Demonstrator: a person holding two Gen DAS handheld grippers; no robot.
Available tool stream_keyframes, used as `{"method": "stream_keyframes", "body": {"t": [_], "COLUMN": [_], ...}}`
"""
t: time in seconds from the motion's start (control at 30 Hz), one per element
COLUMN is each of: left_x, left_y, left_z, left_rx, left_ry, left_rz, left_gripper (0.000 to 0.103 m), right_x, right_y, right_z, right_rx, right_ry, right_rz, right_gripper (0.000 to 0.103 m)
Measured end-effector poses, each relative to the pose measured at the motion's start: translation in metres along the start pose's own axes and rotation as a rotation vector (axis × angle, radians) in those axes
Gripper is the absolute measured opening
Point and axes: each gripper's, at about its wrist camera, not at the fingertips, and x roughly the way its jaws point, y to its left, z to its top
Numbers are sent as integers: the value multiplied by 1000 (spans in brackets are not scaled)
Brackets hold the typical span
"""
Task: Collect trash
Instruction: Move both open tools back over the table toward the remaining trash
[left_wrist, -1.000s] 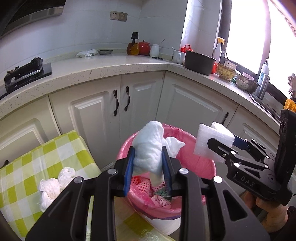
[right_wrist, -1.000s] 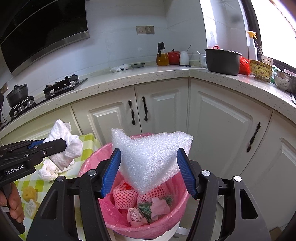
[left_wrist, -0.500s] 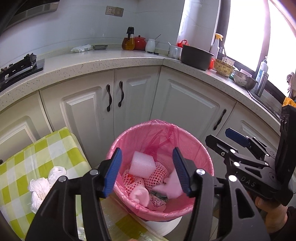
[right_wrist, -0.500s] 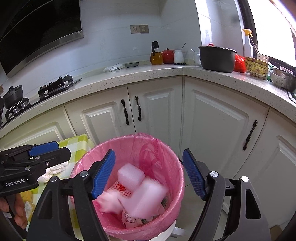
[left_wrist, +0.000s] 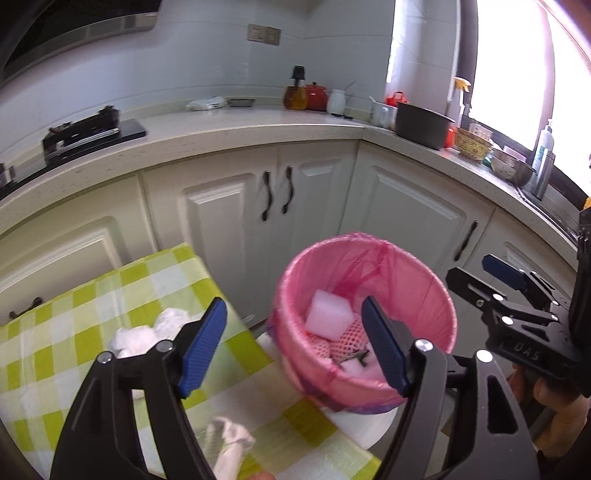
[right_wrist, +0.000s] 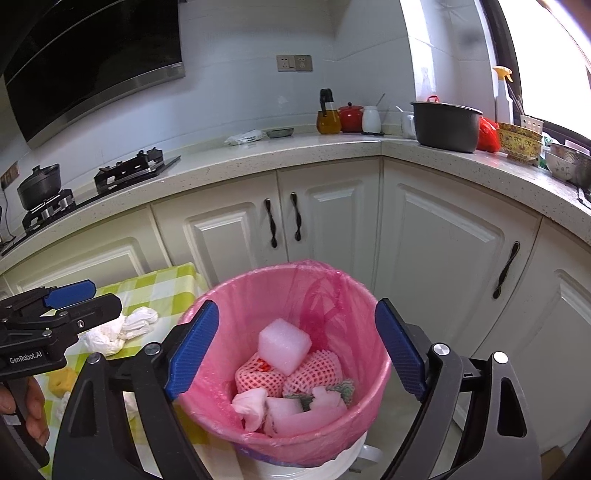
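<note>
Both the left claw (left_wrist: 293, 345) and the right claw (right_wrist: 295, 349) gape wide and empty. The white pail lined with a pink plastic bag (right_wrist: 373, 306) holds foam; next, probably, comes the crumpled white tissue (left_wrist: 147, 332) on the green-checked counter (left_wrist: 74, 306).

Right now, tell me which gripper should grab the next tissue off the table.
Left. The left gripper is open and empty above the checked table, next to the crumpled tissue. The right gripper, also open, is over the bin.

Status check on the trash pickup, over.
Both tongs, left and right, open, empty. Foam block in pink bin. Crumpled tissues on checkered table. Nothing blocking.
</note>
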Motion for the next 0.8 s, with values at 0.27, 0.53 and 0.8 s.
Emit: {"method": "stream_keyframes", "body": {"t": [0.27, 0.53, 0.8], "left_x": [-45, -100, -139], "left_y": [50, 117, 171], "left_z": [-31, -61, -92], "left_rx": [-80, -171, -241], "left_ry": [-23, -59, -63], "left_rz": [76, 168, 245], "left_gripper": [80, 83, 86], "right_x": [-11, -21, -27], "right_y": [43, 88, 130], "right_z": [-12, -24, -40], "right_rx": [-23, -57, -82], "right_ry": [9, 26, 63], "right_rz": [76, 144, 207], "right_gripper": [84, 85, 85]}}
